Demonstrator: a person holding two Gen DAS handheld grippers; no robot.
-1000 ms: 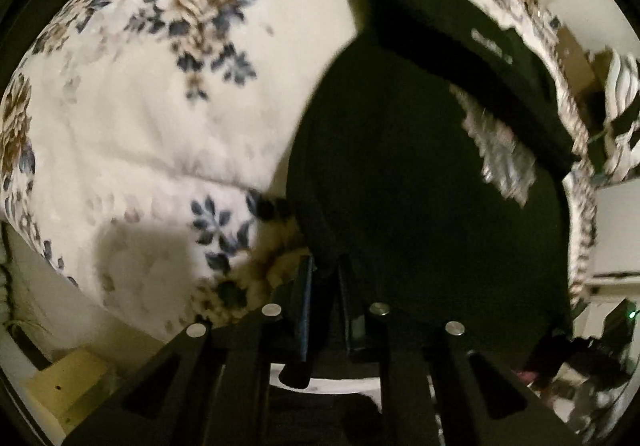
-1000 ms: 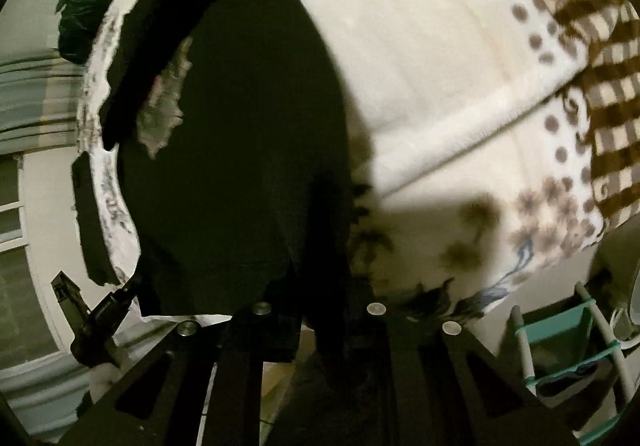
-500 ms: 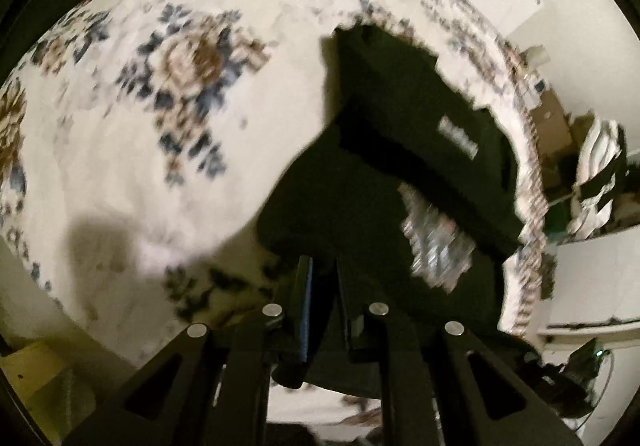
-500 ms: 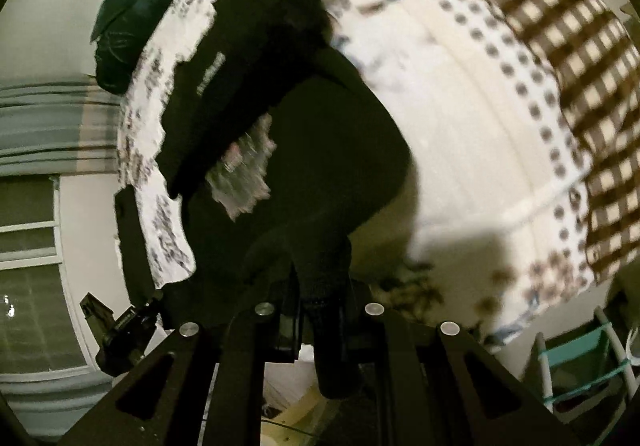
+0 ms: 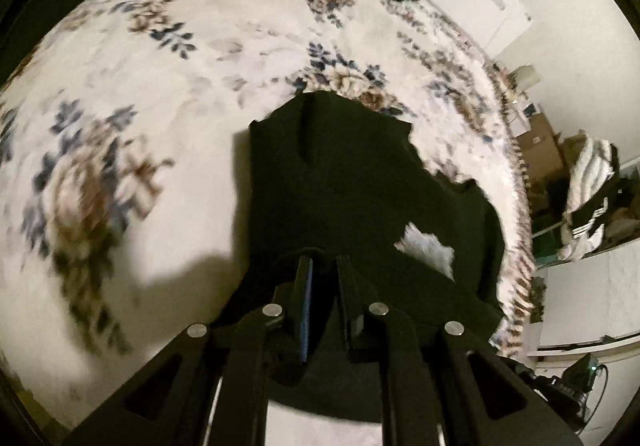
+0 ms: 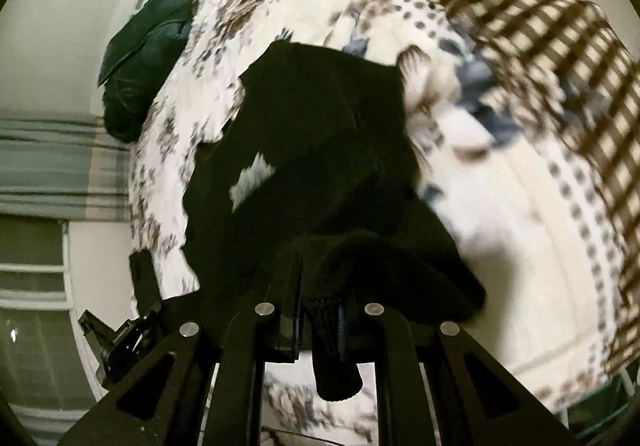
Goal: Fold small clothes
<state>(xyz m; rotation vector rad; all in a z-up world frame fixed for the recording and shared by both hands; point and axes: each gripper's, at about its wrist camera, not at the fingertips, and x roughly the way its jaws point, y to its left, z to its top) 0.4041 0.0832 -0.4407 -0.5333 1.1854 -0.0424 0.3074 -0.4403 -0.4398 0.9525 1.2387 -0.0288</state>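
The left tongs [image 5: 323, 266] are clamped narrow on one near edge of the black garment [image 5: 360, 181], and the right tongs [image 6: 320, 278] pinch its other near edge. The garment drapes from both onto the floral bedspread [image 5: 160, 105], with a dark green cushion [image 6: 144, 61] at the far side.

Black garment [image 5: 360, 181] on cream bedspread [image 5: 180, 93] with blue-brown flowers; brown-and-cream checked blanket [image 6: 520, 5]; dark green pillow [image 6: 144, 61].

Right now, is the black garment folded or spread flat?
Neither yet: black garment hangs bunched from left gripper and right gripper, both clamped on it.
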